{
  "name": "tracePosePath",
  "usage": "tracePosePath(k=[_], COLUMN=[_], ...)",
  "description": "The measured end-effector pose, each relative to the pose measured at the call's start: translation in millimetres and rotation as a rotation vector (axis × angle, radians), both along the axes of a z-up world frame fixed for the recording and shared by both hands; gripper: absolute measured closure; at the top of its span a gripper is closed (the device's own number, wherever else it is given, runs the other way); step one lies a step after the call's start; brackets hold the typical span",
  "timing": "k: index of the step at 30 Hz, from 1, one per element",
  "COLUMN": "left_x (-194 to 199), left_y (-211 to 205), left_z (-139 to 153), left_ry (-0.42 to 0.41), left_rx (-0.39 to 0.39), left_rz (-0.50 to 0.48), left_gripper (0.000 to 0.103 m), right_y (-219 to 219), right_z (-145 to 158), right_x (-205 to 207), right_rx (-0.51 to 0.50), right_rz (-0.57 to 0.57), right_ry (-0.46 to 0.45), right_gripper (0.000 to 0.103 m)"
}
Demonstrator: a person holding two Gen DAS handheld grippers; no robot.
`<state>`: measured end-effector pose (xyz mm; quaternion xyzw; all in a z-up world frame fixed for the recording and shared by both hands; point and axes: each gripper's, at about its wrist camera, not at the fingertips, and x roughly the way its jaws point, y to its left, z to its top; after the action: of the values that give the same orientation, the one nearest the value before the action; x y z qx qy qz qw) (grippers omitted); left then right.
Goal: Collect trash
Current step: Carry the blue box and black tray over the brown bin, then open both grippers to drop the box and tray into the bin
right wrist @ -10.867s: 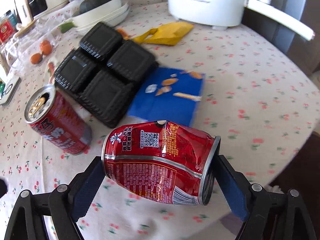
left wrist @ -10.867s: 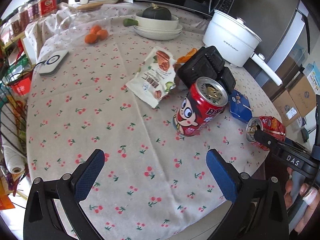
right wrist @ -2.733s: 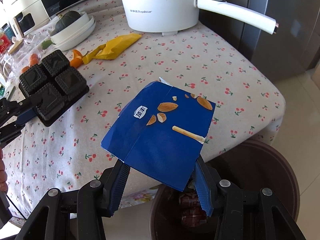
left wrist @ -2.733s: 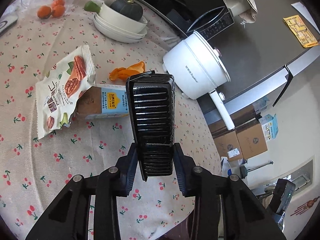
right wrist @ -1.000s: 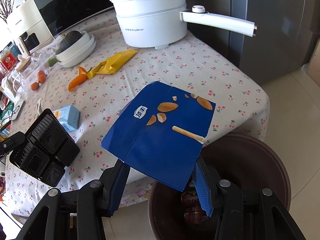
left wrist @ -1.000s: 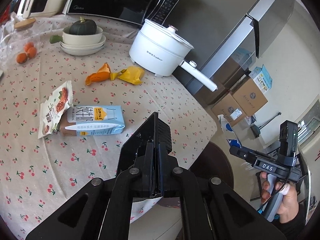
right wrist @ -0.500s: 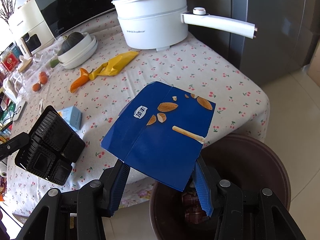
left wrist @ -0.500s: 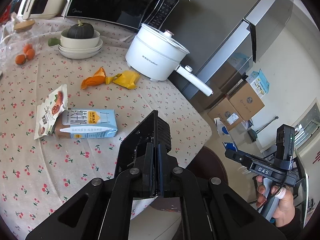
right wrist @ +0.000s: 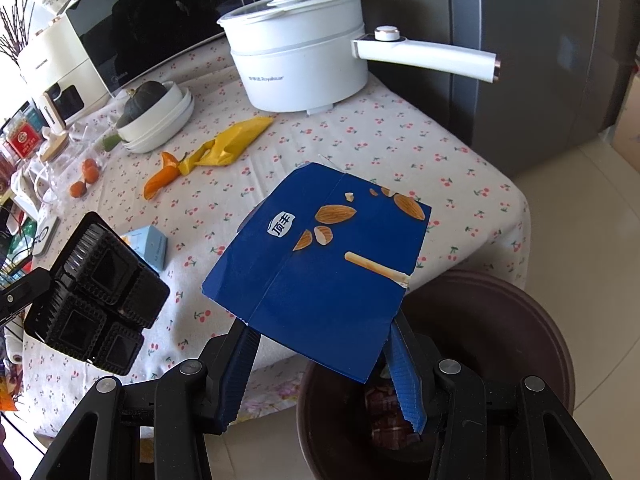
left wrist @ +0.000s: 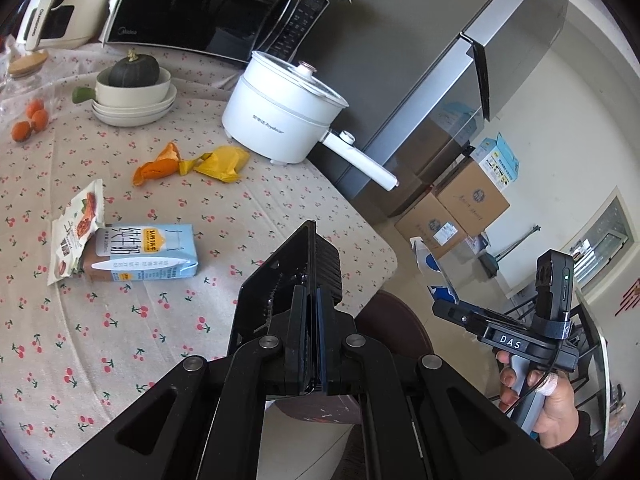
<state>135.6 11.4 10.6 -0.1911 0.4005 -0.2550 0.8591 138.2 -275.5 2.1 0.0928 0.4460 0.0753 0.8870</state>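
Right wrist view: right gripper (right wrist: pixel 320 364) clamps a blue box (right wrist: pixel 320 264) above the brown bin (right wrist: pixel 532 320). Beyond, left gripper (left wrist: pixel 312 320), pinched tight, holds a black tray (left wrist: pixel 280 280) over the table (left wrist: pixel 100 320) edge; 1 milk carton (left wrist: pixel 140 254) lies farther back.

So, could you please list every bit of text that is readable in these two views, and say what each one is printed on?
"Royalstar" on the white electric pot.
"Midea" on the black microwave.
"DAS" on the right gripper, seen from the left wrist.
"顶丰" in the white badge on the blue snack box.
"CHANGHONG", probably, on the cream appliance.
The milk carton and nut snack bag carry Chinese print too distorted to read.
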Motion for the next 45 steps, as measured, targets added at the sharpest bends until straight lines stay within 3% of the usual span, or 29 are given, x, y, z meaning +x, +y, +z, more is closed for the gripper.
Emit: tracePosePath(k=[18, 28, 29, 31, 32, 33, 37, 45], left_x=[-6, -3, -2, -2, -2, -1, 1, 3], left_y=[-139, -170, -169, -164, -161, -158, -142, -108], left_z=[-18, -45, -47, -48, -48, -49, -51, -53], left_ry=[0.031, 0.054, 0.063, 0.067, 0.065, 0.062, 0.087, 0.111], left_rx=[0.010, 0.072, 0.079, 0.103, 0.119, 0.132, 0.198, 0.275], left_rz=[-0.241, -0.272, -0.268, -0.249, -0.234, -0.217, -0.160, -0.070], left_gripper=[0.099, 0.096, 0.092, 0.070, 0.046, 0.032, 0.015, 0.004], right_y=[-74, -112, -113, -115, -115, -115, -114, -106], right_z=[-26, -39, -40, -41, -42, -42, -43, -45], right_x=[-47, -62, -62, -64, -64, -64, -63, -59], right_rx=[-0.051, -0.060, -0.060, -0.060, -0.060, -0.061, -0.062, -0.072], right_rz=[-0.084, -0.139, -0.139, -0.138, -0.136, -0.135, -0.134, -0.124], right_ry=[0.062, 0.100, 0.102, 0.105, 0.106, 0.107, 0.112, 0.122], right_gripper=[0.049, 0.049, 0.049, 0.049, 0.049, 0.049, 0.049, 0.049])
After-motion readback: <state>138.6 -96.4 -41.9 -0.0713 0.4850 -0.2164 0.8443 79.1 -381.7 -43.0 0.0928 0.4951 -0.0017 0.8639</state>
